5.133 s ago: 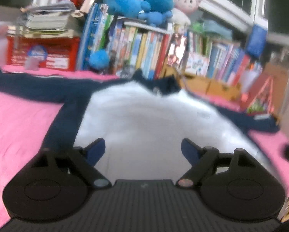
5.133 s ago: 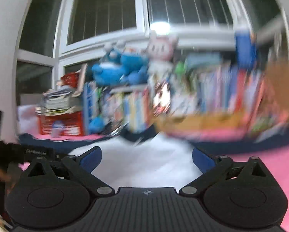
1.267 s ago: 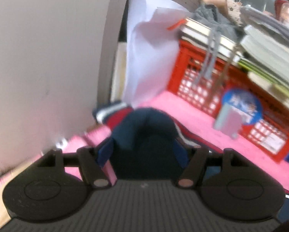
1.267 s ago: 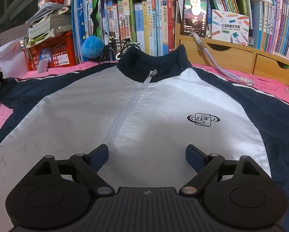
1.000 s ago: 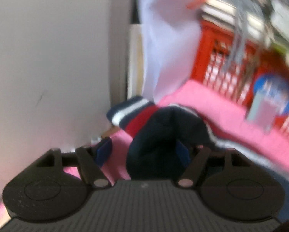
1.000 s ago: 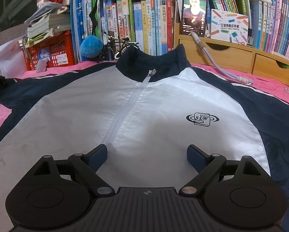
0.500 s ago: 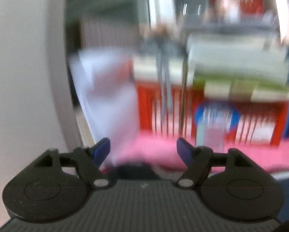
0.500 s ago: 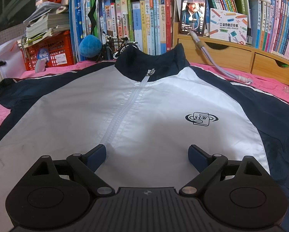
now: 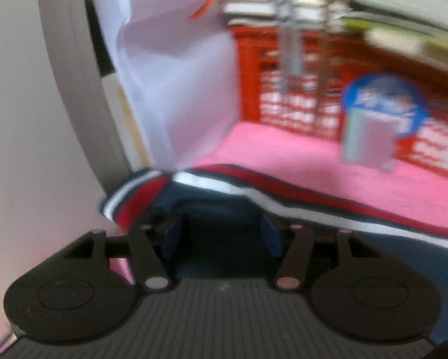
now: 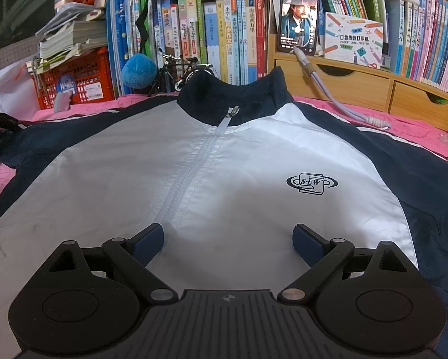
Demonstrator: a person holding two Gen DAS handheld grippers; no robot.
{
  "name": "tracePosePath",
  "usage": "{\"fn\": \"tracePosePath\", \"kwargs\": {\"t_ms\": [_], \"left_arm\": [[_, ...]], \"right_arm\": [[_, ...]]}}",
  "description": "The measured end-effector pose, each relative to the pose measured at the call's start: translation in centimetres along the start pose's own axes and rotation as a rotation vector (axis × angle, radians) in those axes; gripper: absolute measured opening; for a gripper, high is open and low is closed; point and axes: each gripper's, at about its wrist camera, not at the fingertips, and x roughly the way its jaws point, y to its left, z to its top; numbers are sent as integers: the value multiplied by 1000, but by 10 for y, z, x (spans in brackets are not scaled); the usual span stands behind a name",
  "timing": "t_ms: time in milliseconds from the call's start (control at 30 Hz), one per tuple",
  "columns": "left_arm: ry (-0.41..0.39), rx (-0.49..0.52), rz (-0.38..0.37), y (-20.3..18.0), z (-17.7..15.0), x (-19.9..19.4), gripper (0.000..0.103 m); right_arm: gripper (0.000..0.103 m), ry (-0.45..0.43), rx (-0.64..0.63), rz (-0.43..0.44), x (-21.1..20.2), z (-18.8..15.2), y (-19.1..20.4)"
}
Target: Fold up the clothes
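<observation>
Jacket (image 10: 212, 173), white front with navy sleeves and collar, lies zipped and face-up on a pink blanket (image 10: 415, 125), filling the centre of the right wrist view; collar points to the upper centre, toward a row of books (image 10: 218, 33) and a propped phone (image 10: 298, 18). Right gripper (image 10: 228, 239) hovers over the lower front panel, jaws spread wide, grasping nothing. Left wrist view, blurred: left gripper (image 9: 221, 236) sits at lower centre, fingers narrowed around dark navy sleeve fabric; striped cuff (image 9: 134, 197) lies just left of it. Red crate (image 9: 313, 95) at upper right, white paper (image 9: 176, 89) upper centre.
</observation>
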Motion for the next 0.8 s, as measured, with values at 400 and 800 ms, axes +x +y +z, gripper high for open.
{"fn": "tracePosePath", "kwargs": {"t_ms": [400,800], "left_arm": [[-76,160,-555,-105,-61,-167,76],[26,406,-717,-231,-165,-222,78]], "right_arm": [[98,4,5,-5,0,0,0],[101,3,12,-1,0,0,0]]}}
